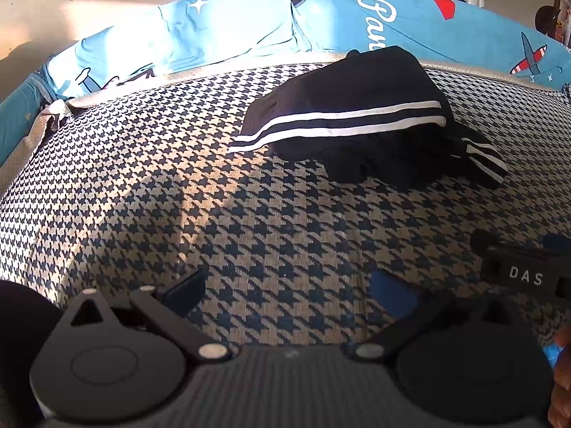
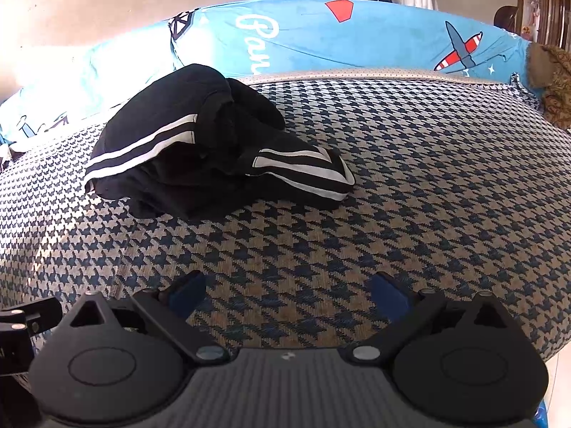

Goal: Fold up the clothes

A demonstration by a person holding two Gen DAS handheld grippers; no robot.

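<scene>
Nearest the cameras, the left gripper [image 1: 289,287] and the right gripper [image 2: 289,292] hovered side by side over the houndstooth bed cover [image 2: 410,185], each with its blue-padded fingers [image 2: 387,296] spread wide and holding nothing. Farther out, well apart from both, lay the black garment with white side stripes [image 2: 214,142], likely track shorts or trousers, heaped in a loose, partly doubled mound near the far edge of the cover. It looked like light, limp knit that would sag and drape, not hold shape, and probably a little slick, so a pinch on a single layer might slip. The striped hem [image 1: 481,158] and the stitched edge of the upper striped panel [image 1: 339,125] seemed the firmest places to grip. Beyond it ran a blue printed sheet with aeroplanes [image 1: 428,25].
</scene>
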